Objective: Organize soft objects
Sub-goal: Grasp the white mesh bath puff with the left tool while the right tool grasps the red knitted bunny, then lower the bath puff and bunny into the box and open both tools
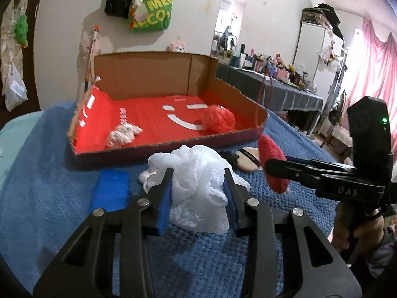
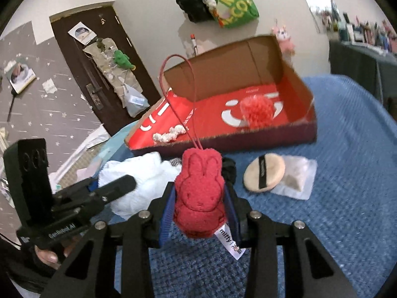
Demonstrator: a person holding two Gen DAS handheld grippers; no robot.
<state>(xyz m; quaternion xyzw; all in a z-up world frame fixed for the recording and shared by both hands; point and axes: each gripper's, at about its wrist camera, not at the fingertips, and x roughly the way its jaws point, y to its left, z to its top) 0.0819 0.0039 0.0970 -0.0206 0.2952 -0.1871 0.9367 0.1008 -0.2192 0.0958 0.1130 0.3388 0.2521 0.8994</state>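
My left gripper (image 1: 198,173) is shut on a white mesh bath puff (image 1: 198,181), held just above the blue blanket (image 1: 49,186). My right gripper (image 2: 199,186) is shut on a red rabbit-shaped plush (image 2: 198,196) with a red loop cord and a white label. In the left wrist view that plush (image 1: 273,164) shows at the right, in the right gripper's jaws. A shallow cardboard box (image 1: 168,74) with a red liner lies beyond; inside are a red mesh puff (image 1: 218,118) and a white-and-pink rag ball (image 1: 124,134).
On the blanket near the box lie a blue sponge (image 1: 111,191), a beige powder puff (image 2: 264,172) with a black strap, a clear plastic pouch (image 2: 295,176) and a black fabric piece (image 2: 229,170). Bags (image 1: 148,7) hang on the wall behind. A cluttered table (image 1: 273,84) stands at the right.
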